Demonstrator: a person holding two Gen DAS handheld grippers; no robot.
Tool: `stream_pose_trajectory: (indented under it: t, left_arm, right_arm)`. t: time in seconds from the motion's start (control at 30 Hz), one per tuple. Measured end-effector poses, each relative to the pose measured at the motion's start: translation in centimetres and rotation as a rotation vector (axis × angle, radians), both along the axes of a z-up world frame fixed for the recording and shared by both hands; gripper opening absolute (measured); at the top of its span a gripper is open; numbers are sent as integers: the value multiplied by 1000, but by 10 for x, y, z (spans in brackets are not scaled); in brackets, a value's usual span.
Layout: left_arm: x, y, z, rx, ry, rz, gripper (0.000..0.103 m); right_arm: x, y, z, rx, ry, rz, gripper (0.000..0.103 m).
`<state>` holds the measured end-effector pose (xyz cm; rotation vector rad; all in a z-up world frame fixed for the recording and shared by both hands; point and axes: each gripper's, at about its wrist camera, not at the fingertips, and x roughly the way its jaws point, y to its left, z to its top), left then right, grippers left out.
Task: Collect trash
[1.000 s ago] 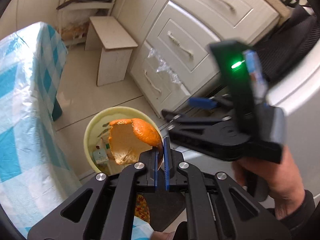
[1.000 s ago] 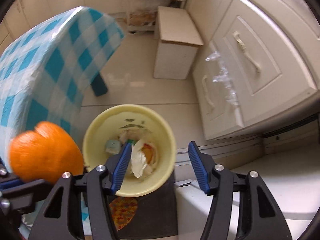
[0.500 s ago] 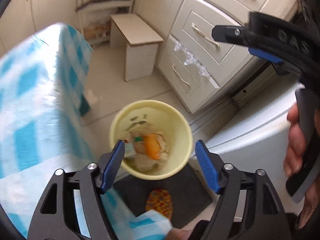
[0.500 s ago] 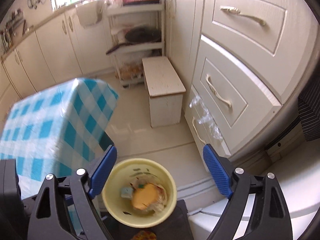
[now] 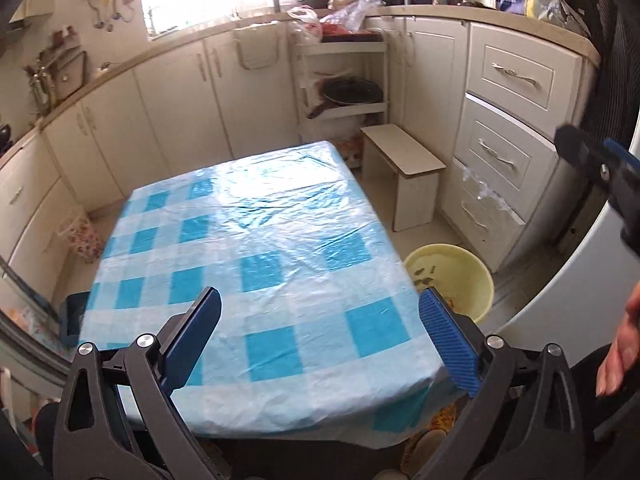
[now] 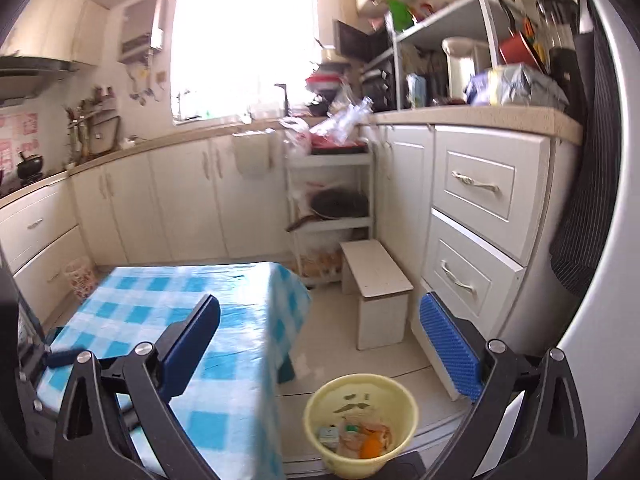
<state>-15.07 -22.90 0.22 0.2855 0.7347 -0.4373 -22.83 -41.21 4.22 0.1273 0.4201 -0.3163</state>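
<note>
A pale yellow trash bin [image 6: 360,424] stands on the floor by the table's right side. It holds orange peel [image 6: 370,447] and other scraps. It also shows in the left wrist view [image 5: 456,276], partly hidden by the table edge. My left gripper [image 5: 320,336] is open and empty above the table with the blue-and-white checked cloth [image 5: 256,264]. My right gripper [image 6: 320,344] is open and empty, high above the bin and the table's corner [image 6: 160,320]. Part of the right gripper shows at the right edge of the left wrist view [image 5: 600,168].
A small white stool [image 6: 378,292] stands past the bin. White drawers [image 6: 472,232] line the right wall, cabinets [image 5: 168,120] the back. A shelf rack with a pan [image 6: 336,208] sits in the corner. A dark mat [image 6: 408,468] lies under the bin.
My left gripper opened and dropped the orange peel into the bin. Both grippers then rose and tilted up, away from the bin; the left now looks over the table.
</note>
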Motion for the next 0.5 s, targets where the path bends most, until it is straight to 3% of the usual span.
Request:
stream_pose_trajectory:
  t: [0.07,0.23,0.3,0.5]
  left_arm:
    - [-10,25,13,2,-20,30,95]
    - [-37,76,36,63,-67,131,95]
    - [-51,89,42,74,-80,110,95]
    - [-85,134,52,40,-44,121,95]
  right_arm:
    - [-16,32,5,-31,-7,19,96]
    - [-53,89,27,14,-28,122,96]
    - [-67,106,36,10,-39,159,96]
    - [-105,129,43,76,-21,103,96]
